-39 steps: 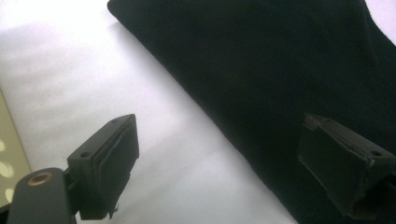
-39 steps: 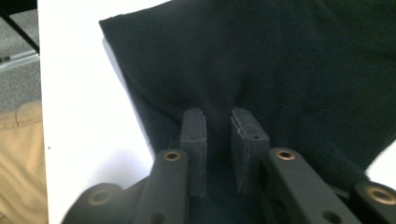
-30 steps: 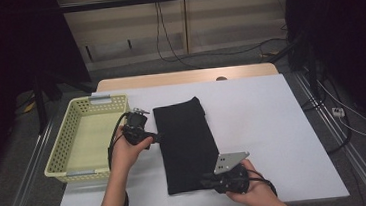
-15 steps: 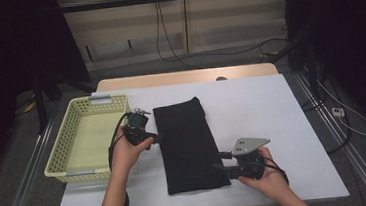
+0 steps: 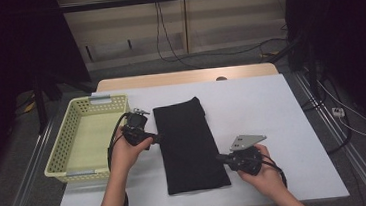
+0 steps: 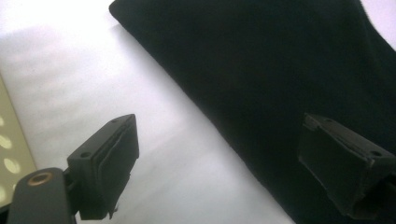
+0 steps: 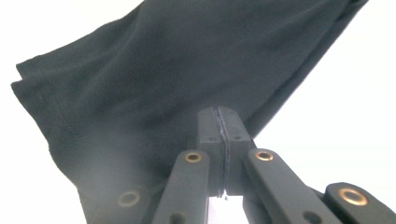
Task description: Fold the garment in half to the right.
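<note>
Partly cropped, the black cloth (image 7: 154,84) hides beneath the closed right gripper (image 7: 219,116).

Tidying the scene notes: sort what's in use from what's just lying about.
In use: black cloth; left claw, open, straddling its edge; right claw, shut at the cloth's right edge.
Lying about: yellow basket; floor cables.

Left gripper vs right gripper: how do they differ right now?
The left gripper has its jaws wide open, straddling the long edge of the black cloth; the right gripper has its jaws pressed together, nothing visibly between them. The left sits at the cloth's basket-side edge, mid-length; the right at the opposite edge, by the near corner. Both are hand-held, low over the white table, pointing at the cloth.
</note>
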Demonstrator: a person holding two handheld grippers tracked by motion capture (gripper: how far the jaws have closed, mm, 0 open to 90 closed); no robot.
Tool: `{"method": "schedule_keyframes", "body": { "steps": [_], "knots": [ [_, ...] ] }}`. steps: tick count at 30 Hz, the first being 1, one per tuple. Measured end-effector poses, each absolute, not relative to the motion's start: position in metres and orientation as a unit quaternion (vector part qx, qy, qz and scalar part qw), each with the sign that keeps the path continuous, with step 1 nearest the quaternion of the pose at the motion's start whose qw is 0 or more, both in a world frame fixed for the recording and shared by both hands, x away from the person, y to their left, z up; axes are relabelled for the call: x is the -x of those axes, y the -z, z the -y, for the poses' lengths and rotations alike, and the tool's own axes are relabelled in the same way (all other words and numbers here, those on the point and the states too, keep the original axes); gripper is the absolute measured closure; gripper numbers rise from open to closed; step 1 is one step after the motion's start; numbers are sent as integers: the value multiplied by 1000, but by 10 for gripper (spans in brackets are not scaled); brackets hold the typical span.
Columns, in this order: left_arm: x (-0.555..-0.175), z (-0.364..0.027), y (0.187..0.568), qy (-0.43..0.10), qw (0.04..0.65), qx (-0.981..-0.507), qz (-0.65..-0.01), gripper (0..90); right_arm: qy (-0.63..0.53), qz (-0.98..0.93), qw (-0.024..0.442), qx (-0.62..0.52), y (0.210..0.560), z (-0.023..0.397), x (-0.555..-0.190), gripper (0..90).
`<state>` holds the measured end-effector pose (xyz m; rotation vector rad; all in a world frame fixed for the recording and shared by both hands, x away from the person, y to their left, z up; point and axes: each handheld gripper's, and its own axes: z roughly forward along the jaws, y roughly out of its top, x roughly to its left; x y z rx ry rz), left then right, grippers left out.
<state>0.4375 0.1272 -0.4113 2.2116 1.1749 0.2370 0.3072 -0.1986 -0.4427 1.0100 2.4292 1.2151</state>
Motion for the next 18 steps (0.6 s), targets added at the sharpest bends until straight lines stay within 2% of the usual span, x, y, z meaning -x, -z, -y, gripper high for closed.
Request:
{"method": "schedule_keyframes", "body": {
  "steps": [4, 5, 6, 7, 15, 18],
  "knots": [
    [-439, -127, 411, -89, 301, -842, -439, 134, -411, -832, 124, -352, 445, 204, -304, 897],
    [-438, -127, 411, -88, 304, -841, -440, 134, -414, -828, 129, -356, 446, 205, -303, 863],
    [-438, -127, 411, -87, 303, -841, -439, 134, -426, -818, 140, -361, 445, 206, -302, 758],
    [-438, -126, 411, -87, 305, -840, -440, 134, -431, -814, 145, -361, 443, 207, -301, 726],
    [-437, -126, 410, -89, 303, -841, -440, 134, -411, -842, 101, -334, 451, 202, -277, 711],
    [-437, -125, 410, -87, 304, -841, -438, 134, -397, -847, 106, -338, 455, 198, -274, 739]
  ]
}}
